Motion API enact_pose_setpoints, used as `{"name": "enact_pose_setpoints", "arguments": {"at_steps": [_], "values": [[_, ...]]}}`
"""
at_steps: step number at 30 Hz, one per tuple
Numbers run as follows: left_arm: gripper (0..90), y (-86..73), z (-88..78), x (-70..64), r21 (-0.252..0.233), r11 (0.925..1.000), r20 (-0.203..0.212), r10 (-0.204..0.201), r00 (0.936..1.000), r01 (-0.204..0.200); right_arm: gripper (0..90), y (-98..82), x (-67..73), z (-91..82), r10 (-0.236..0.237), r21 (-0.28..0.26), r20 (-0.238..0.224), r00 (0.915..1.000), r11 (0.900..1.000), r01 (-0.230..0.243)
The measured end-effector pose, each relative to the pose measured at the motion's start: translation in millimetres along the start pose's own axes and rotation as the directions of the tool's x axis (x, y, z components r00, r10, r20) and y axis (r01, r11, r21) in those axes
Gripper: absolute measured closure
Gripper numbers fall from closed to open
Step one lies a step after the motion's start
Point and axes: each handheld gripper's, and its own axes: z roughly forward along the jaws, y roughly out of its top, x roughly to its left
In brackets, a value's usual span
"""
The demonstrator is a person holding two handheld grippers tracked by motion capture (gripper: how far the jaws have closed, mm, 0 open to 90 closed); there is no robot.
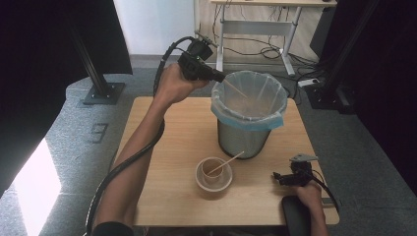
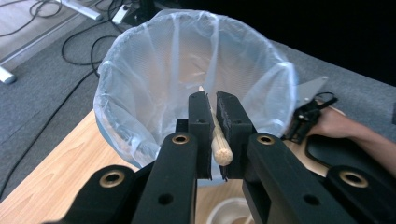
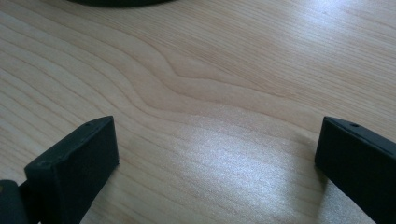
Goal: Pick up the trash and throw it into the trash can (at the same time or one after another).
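1. Left gripper (image 2: 211, 112): clamped on a wooden stick (image 2: 218, 140), held over the lined bin (image 1: 249, 114).
2. Right gripper (image 3: 217, 154): jaws spread wide, nothing held, low over the table (image 1: 167, 123).
3. Second stick (image 1: 225, 162): leaning in the cup (image 1: 213, 173) near the bin.

Pale blue liner (image 2: 140, 84) in a grey bin (image 1: 243, 140) — light wood-grain table (image 3: 224, 70), black gripper (image 2: 211, 114).
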Motion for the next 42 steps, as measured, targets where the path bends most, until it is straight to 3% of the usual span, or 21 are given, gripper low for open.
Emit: {"name": "enact_pose_setpoints", "arguments": {"at_steps": [11,17,19,20,24,28,31,34,37,42], "values": [[85.2,5.2,59.4,13.2,0.042,0.9988,-0.007,-0.027,0.9996,0.027,0.0,0.1,-0.1,0.1,-0.004,0.000,-0.004,1.0000,1.000,0.004],[84.9,5.8,83.2,16.3,0.060,0.9978,-0.004,-0.027,0.9996,0.028,0.0,0.2,0.0,0.0,-0.007,0.001,-0.006,1.0000,1.000,0.007],[76.2,6.1,87.6,16.9,0.050,0.9985,-0.020,-0.021,0.9996,0.021,0.0,0.2,0.1,0.0,-0.007,0.001,-0.007,0.9999,1.000,0.007],[65.0,6.2,88.1,17.0,0.047,0.9986,-0.024,-0.021,0.9995,0.022,0.0,0.2,0.1,0.0,-0.007,0.001,-0.008,0.9999,1.000,0.007],[40.5,5.9,87.9,18.2,0.035,0.9990,-0.040,-0.027,0.9988,0.029,0.0,0.2,0.1,-0.1,-0.010,0.002,-0.009,0.9999,1.000,0.010],[32.2,2.8,79.5,16.8,0.015,0.9989,-0.034,-0.044,0.9984,0.045,0.0,0.2,0.2,-0.1,-0.010,0.002,-0.010,0.9999,1.000,0.010],[23.1,-2.5,70.7,14.4,0.015,0.9997,-0.025,-0.020,0.9995,0.021,0.0,0.1,0.3,-0.2,-0.010,0.002,-0.010,0.9999,1.000,0.010],[19.4,-8.5,61.8,12.0,0.006,0.9997,-0.010,-0.024,0.9997,0.024,0.0,0.1,0.4,-0.3,-0.011,0.002,-0.010,0.9999,1.000,0.011],[14.4,-15.7,51.5,5.0,0.001,1.0000,-0.009,-0.001,1.0000,0.001,0.0,-0.1,0.6,-0.3,-0.010,0.001,-0.010,0.9999,1.000,0.010],[14.4,-29.2,37.4,-5.8,-0.006,0.9999,-0.023,0.010,0.9997,-0.010,0.0,0.0,0.6,-0.4,-0.011,0.002,-0.010,0.9999,1.000,0.011]]}}
